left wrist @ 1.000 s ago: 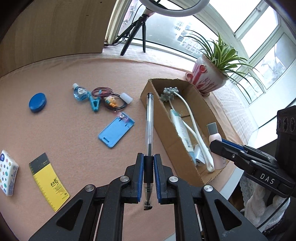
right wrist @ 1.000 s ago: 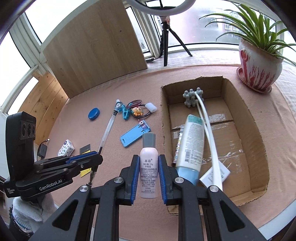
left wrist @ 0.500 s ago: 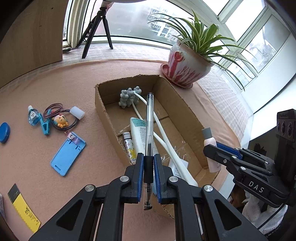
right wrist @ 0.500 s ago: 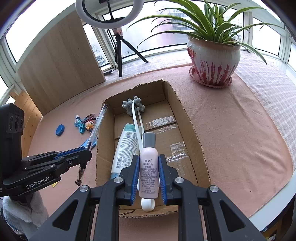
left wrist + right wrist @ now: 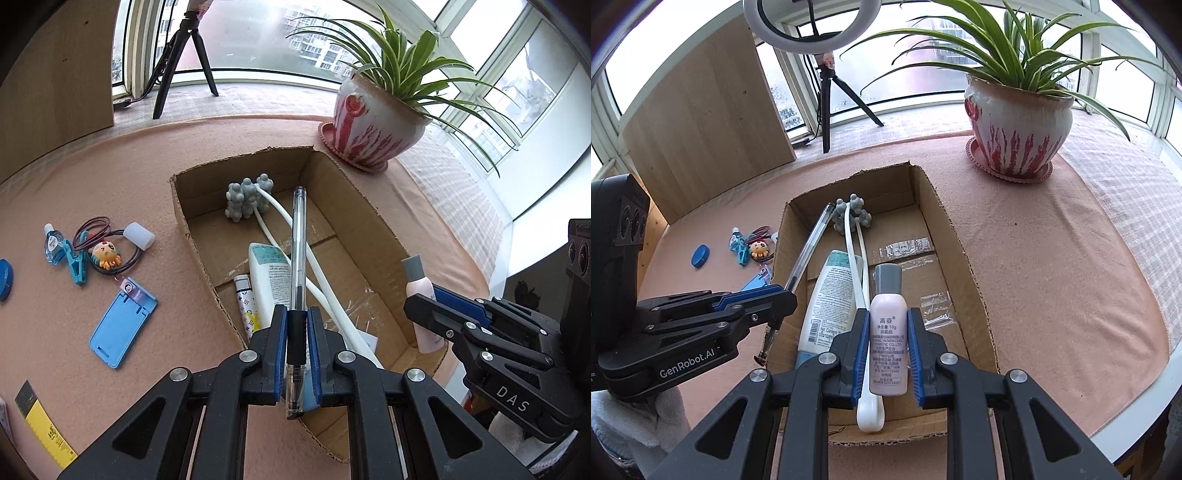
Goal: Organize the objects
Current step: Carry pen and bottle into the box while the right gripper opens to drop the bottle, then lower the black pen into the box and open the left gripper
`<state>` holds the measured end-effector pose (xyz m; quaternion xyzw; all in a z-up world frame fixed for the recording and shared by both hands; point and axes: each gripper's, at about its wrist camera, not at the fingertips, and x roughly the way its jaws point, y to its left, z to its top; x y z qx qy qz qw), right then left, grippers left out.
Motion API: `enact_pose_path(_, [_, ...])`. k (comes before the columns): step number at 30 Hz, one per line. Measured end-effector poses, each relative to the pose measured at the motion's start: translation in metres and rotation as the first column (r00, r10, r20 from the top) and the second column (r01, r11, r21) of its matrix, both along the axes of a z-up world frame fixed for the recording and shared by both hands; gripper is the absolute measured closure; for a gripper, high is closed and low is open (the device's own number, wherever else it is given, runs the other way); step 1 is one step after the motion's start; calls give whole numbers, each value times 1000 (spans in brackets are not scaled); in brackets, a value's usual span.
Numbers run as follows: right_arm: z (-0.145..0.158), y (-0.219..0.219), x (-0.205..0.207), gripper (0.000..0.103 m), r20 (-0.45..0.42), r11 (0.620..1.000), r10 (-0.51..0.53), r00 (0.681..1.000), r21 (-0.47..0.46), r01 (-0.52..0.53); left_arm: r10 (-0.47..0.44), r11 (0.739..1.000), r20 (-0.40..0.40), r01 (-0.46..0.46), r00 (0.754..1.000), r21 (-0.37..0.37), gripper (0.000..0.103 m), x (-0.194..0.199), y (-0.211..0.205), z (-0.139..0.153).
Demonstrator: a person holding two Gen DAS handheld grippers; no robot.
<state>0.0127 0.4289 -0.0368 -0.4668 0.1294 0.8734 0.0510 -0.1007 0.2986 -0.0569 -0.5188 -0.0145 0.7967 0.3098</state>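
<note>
You are at the drop-off step of the tidy-up: both tools are loaded and poised above the cardboard box (image 5: 373,221), so what remains here is to let go cleanly. Your left gripper (image 5: 296,349) is clamped on the clear pen (image 5: 297,236), which runs forward between the blue pads with its tip pointing back toward you, hanging over the box's near left side. Your right gripper (image 5: 887,354) is clamped on the small pink bottle (image 5: 888,332), held upright with its grey cap on top, over the near end of the box. Inside already lie a white tube (image 5: 827,295), a long white massager with grey knobs (image 5: 849,216), and a small patterned stick (image 5: 246,306) against the left wall. The next move, as I judge it, calls for lowering each tool until its load is close above the box floor, then easing the pads apart; the pen is long, so line it with the box's length beside the tube so neither end catches the cardboard rim. The bottle looks likely to tip or roll once freed, so set it down in the bare patch to the right of the massager's handle. Out on the pink cloth (image 5: 110,369) the blue card holder (image 5: 123,326), keychain (image 5: 107,254), blue clip (image 5: 75,267) and blue cap (image 5: 4,278) remain to be collected.
</note>
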Motion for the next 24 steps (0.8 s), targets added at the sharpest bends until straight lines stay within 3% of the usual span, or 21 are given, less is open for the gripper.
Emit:
enact_pose_path(2, [0,1,0,85,2,1000,-2,1000,2,2,1,1000,-1,-1,1000,10,91,1,0,1])
enact_pose_path(4, [0,1,0,84,-5,1000,-3,1000,6,3,21,1000,4,-21,1000,20,78,1,-3,1])
enact_pose_path(5, [0,1,0,84,-10,1000,-7,1000,17,8,33,999,-1,-33,999,20,64,2,-5,2])
enact_pose_path(6, [1,0,1,82,-13,999,-15,1000,33,16,38,999,-11,-38,999,17,62,2,-7,3])
enact_pose_path(8, [1,0,2,57,-18,998,-34,999,49,34,46,999,-17,-46,999,7,62,2,-10,4])
enact_pose_path(10, [3,0,4,51,-32,997,-49,998,58,51,47,999,-17,-47,999,8,62,2,-14,5])
enact_pose_path(24, [-5,-6,3,48,-5,999,-45,999,26,45,85,996,44,-84,995,-17,62,17,-39,-16])
